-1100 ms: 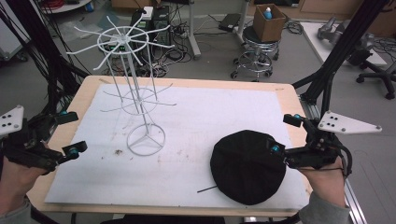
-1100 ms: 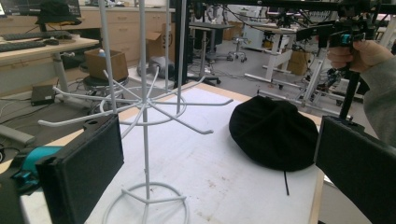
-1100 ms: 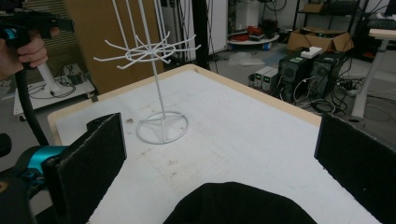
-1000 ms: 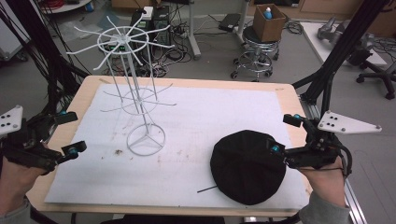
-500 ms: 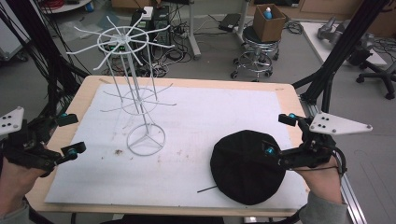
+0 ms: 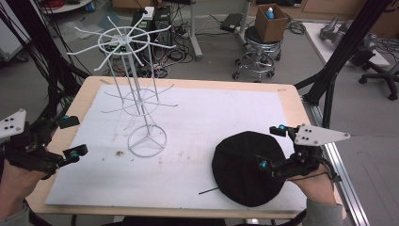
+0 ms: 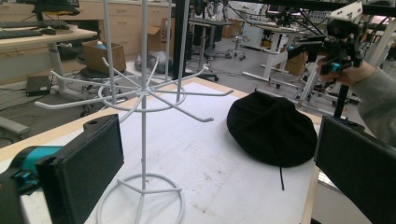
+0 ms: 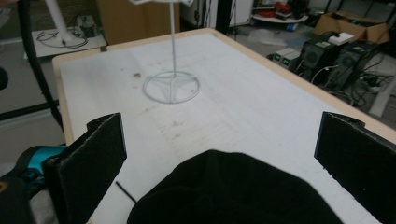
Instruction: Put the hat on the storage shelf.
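Observation:
A black round hat [image 6: 244,174] lies flat on the white table top [image 6: 226,113] at the front right. My right gripper [image 6: 272,146] is open at the hat's right edge, one jaw over the cloth and the other just beyond its far rim. The right gripper view has the hat [image 8: 233,196] low between the wide-apart jaws of that gripper [image 8: 222,168]. A white wire rack [image 6: 141,101] with hook arms stands at the back left. My left gripper [image 6: 74,136] is open at the table's left edge, holding nothing. Its own view shows the rack [image 7: 142,93] and hat [image 7: 271,126] ahead.
A thin black strand [image 6: 209,190] sticks out from the hat's near-left side. Behind the table are a stool with a cardboard box [image 6: 270,21], cables and computer gear. A black tripod leg [image 6: 339,61] rises past the right corner. A metal rail [image 6: 341,174] runs along the right edge.
My right gripper has moved left and toward the person, so one jaw now reaches over the hat. The left gripper, the hat and the rack have stayed put.

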### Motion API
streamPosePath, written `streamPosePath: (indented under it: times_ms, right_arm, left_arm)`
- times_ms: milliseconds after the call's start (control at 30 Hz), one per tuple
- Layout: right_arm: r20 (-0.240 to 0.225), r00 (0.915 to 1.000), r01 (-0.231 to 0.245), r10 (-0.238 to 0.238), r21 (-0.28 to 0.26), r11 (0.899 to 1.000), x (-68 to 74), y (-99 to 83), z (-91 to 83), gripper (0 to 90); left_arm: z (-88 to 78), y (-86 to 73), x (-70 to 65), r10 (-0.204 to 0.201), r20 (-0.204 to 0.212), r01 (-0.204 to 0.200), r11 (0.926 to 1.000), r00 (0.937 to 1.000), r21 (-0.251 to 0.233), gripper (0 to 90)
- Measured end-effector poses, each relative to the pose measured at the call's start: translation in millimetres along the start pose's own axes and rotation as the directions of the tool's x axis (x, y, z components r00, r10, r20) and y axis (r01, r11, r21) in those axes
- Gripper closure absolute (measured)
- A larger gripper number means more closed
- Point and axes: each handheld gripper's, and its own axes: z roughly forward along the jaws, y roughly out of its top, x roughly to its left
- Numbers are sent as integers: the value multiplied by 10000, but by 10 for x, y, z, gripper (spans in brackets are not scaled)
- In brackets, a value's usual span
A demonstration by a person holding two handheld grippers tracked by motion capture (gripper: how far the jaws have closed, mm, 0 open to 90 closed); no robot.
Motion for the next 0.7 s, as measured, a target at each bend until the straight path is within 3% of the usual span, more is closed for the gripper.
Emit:
streamPosePath:
  times_ms: [300, 700]
  right_arm:
    - [-424, 9987, -262, 284, 523, 9983, -34, -253, 165, 11]
    - [-344, 9994, 23, 25, 1412, 9900, -32, -461, 395, 11]
  left_arm:
    - [6, -16, 16, -12, -82, 13, 9999, 10000, 118, 17]
    - [25, -49, 46, 7, -221, 0, 9995, 9998, 318, 17]
